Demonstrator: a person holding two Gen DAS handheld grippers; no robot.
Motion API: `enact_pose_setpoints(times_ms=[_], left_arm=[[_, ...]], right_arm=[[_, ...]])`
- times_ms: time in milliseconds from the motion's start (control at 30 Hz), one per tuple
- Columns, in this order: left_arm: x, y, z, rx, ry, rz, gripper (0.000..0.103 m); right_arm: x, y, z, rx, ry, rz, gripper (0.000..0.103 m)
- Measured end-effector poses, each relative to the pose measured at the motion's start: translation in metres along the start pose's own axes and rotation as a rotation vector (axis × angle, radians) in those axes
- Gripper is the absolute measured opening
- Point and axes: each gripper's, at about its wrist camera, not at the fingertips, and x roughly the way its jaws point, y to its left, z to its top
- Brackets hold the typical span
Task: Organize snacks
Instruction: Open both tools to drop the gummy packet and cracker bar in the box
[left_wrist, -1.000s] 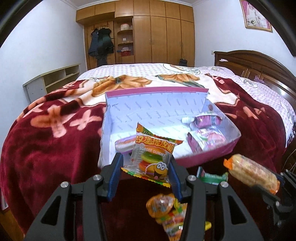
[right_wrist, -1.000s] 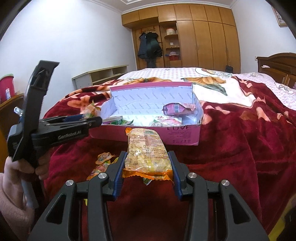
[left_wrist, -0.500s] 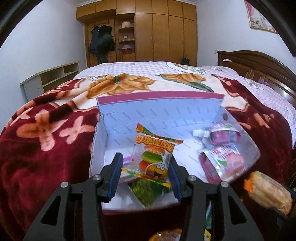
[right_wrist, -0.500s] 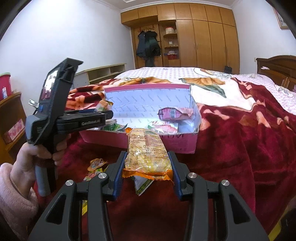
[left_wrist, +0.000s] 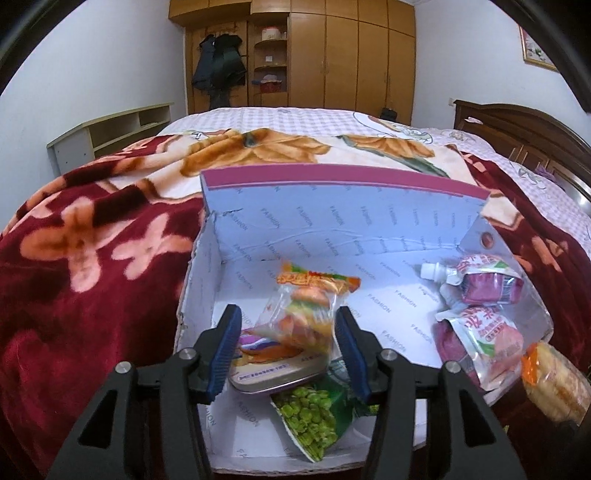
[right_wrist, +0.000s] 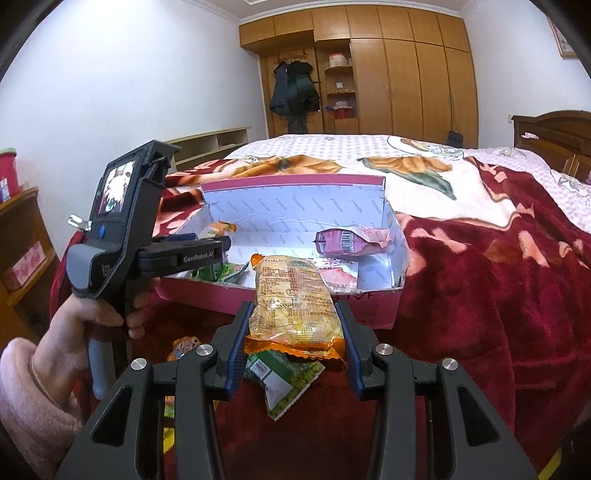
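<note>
Already the pink cardboard box (left_wrist: 369, 236) on the bed holds two pouches, a green pea bag and a tin. The left claw (left_wrist: 288, 345) is released around the blurred orange gummy packet (left_wrist: 306, 314) over the box, while the right claw (right_wrist: 291, 345) is clenched on the yellow cracker packet (right_wrist: 291, 295) just before it; a few snacks remain on the red blanket (right_wrist: 480, 295).

gummy pack (left_wrist: 308, 310) is motion-blurred mid frame, label unreadable. Rice cracker pack (left_wrist: 556, 384) is cut off at lower right edge, left wrist cam.

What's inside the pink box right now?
In the pink box: two spouted pouches at the right, a green pea packet, a flat tin, and the burger gummy packet between the left gripper fingers. Anything under the tin or gripper is hidden.
</note>
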Motion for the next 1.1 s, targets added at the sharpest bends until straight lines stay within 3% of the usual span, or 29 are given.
enact_pose_setpoints(times_ms=[100, 267, 700, 1100], left_arm=[[0.002, 0.004, 0.000, -0.024, 0.000, -0.003, 0.068], [0.001, 0.002, -0.001, -0.013, -0.001, -0.008, 0.073], [-0.001, 0.000, -0.006, -0.008, -0.022, 0.001, 0.074], [0.000, -0.001, -0.006, -0.004, -0.025, 0.000, 0.075]], right_arm=[[0.006, 0.000, 0.003, 0.003, 0.005, 0.002, 0.044], [0.017, 0.000, 0.011, 0.003, 0.007, -0.004, 0.044], [0.063, 0.006, 0.043, -0.015, 0.002, -0.014, 0.044], [0.100, -0.001, 0.047, 0.017, 0.051, -0.017, 0.049]])
